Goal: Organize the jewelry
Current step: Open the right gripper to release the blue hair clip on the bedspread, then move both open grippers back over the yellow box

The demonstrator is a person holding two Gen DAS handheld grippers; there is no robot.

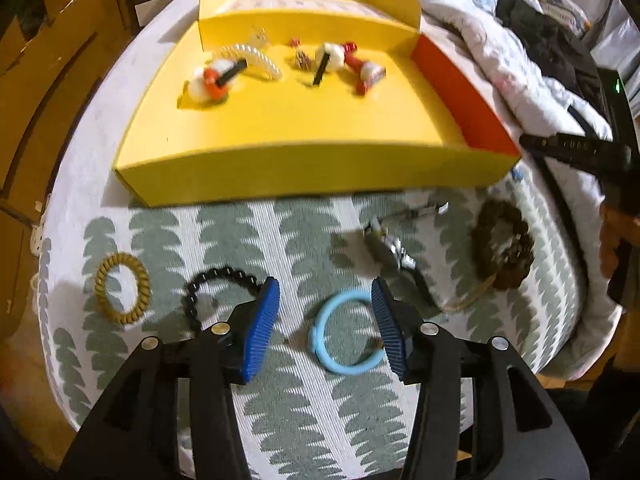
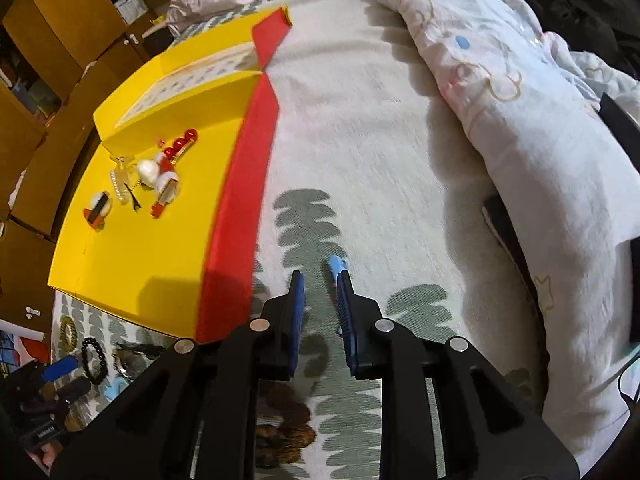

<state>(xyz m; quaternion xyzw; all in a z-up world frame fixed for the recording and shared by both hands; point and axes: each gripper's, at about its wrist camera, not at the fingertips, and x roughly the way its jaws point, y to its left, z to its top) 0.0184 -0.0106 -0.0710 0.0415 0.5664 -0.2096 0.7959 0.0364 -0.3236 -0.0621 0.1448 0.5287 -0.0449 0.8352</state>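
Observation:
A yellow box (image 1: 280,152) with a red side wall lies on the leaf-print bedspread and holds hair clips (image 1: 344,64), a pearl spiral tie (image 1: 256,58) and small jewelry. My left gripper (image 1: 325,326) is open just above a light blue bracelet (image 1: 344,332). A black bead bracelet (image 1: 216,292) lies by its left finger, a gold spiral tie (image 1: 122,294) further left, a watch (image 1: 394,252) and brown scrunchie (image 1: 502,248) to the right. My right gripper (image 2: 320,304) is open beside the box's red wall (image 2: 240,208), with a small blue item (image 2: 336,266) at its right fingertip.
A rumpled white duvet (image 2: 500,92) covers the bed's right side. Wooden cabinets (image 1: 48,80) stand to the left. A dark garment (image 1: 532,20) lies on the duvet at the back right. The right gripper's black body (image 1: 580,152) shows at the left view's right edge.

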